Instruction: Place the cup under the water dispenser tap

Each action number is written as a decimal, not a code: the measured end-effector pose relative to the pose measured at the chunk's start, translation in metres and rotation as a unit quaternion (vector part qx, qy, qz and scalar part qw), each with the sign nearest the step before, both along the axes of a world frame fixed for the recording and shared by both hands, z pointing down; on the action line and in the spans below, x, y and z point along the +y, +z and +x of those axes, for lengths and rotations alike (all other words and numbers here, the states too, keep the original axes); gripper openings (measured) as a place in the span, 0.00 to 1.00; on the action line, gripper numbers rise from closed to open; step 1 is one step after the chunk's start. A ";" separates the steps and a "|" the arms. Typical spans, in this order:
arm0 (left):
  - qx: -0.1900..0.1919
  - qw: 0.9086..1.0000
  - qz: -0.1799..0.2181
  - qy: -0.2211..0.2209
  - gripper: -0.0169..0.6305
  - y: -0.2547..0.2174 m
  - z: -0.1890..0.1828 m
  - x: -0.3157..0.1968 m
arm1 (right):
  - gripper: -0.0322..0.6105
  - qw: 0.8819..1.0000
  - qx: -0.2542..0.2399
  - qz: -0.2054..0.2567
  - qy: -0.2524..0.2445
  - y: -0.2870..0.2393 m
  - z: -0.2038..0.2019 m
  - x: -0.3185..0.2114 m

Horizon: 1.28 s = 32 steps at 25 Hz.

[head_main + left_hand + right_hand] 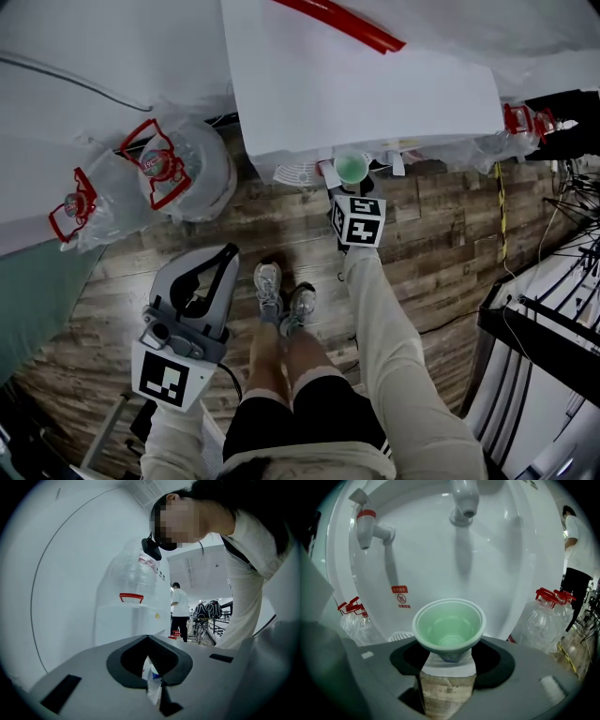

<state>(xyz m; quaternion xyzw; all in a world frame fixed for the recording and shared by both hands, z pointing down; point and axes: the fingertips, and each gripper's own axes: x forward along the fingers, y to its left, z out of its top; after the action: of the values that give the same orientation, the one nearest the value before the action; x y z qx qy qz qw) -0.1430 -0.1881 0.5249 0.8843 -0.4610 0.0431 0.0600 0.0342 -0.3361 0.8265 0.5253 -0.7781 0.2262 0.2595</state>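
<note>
We note the smooth, pale-green tapered cup clamped at its base in the right gripper, angled downward below the glossy white tap; the left gripper, held near level, has its jaws together, empty.

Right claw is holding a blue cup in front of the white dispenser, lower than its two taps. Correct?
Not quite. The cup is pale green, not blue, as the right gripper view shows. The rest stands: the right claw holds it in front of the white dispenser, lower than the red-banded tap and the plain tap.
</note>
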 end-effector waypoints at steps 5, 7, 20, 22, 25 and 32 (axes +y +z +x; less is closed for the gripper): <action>-0.001 1.000 -0.004 0.002 0.03 0.003 -0.001 -0.001 | 0.49 1.000 0.005 0.001 -0.003 0.003 -0.002 -0.004; -0.001 1.000 -0.005 0.003 0.03 0.004 -0.003 -0.002 | 0.49 1.000 0.004 0.000 -0.003 0.003 -0.003 -0.004; 0.001 1.000 -0.005 0.020 0.03 0.004 -0.001 -0.007 | 0.55 0.999 0.014 0.003 -0.028 -0.002 -0.008 -0.003; 0.000 1.000 -0.004 0.024 0.03 0.001 0.003 -0.006 | 0.56 1.000 0.009 0.004 -0.026 -0.005 -0.004 0.000; 0.001 1.000 -0.002 0.029 0.03 0.000 0.005 -0.005 | 0.56 1.000 0.003 0.004 -0.019 -0.007 0.000 0.004; 0.000 0.999 0.001 0.041 0.03 -0.007 0.014 -0.002 | 0.56 1.000 -0.008 0.011 -0.009 -0.019 0.009 0.022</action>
<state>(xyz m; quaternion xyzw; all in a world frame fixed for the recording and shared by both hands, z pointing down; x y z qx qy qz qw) -0.1292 -0.1898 0.5184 0.9025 -0.4244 0.0449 0.0578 0.0433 -0.3145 0.8070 0.5193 -0.7872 0.2200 0.2494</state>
